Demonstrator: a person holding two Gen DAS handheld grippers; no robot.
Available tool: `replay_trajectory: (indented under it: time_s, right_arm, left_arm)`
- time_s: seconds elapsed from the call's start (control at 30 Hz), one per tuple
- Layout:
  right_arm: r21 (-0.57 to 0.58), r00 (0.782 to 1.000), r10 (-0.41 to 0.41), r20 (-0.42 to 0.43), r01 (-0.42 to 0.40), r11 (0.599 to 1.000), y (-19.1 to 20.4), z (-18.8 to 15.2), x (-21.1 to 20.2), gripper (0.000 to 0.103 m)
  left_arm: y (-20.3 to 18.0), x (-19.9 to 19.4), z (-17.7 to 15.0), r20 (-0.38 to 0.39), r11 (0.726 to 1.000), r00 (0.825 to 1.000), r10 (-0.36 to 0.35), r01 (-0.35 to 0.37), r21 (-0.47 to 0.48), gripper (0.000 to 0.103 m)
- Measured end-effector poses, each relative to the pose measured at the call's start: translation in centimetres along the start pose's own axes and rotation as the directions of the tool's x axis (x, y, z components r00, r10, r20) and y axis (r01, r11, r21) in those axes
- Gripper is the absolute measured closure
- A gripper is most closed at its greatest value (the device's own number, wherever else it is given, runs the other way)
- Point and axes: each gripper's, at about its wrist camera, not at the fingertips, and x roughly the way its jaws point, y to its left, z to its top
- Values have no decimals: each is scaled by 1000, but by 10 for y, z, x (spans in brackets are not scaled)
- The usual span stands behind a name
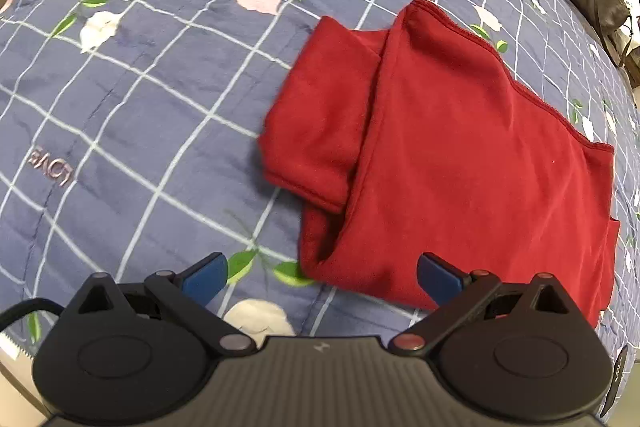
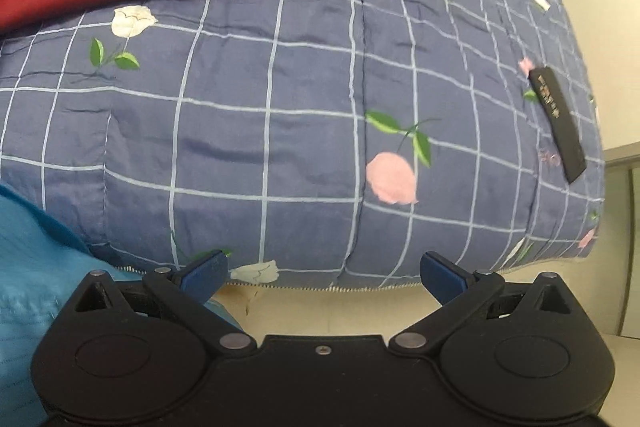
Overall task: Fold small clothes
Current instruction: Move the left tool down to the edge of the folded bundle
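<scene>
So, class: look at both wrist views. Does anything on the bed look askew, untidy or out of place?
The red garment is folded unevenly: one sleeve sticks out beyond the main fold toward the open left tongs. A black remote-like object lies near the quilt edge. The right tongs are open, holding nothing.

Mirrored "LOVE" on the quilt (image 1: 120,75)

left wrist view close above quilt (image 1: 140,99), right wrist view low at its edge — both share red garment (image 1: 460,167)
</scene>
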Motion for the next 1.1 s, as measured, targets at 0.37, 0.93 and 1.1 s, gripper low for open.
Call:
replay_trajectory:
  time_s: [0.37,0.93,1.1]
  right_arm:
    - [-150,996,20,86,-7,989,35,60,-1,1]
    - [-364,899,184,398,-30,931,122,243,13,1]
    - [-428,917,196,348,-31,903,144,239,32,1]
  left_arm:
    - [19,24,-6,-21,992,1000,13,-16,-123,0]
    - [32,26,-10,15,970,988,-156,156,-185,0]
    - [27,31,-12,0,977,990,-138,136,-166,0]
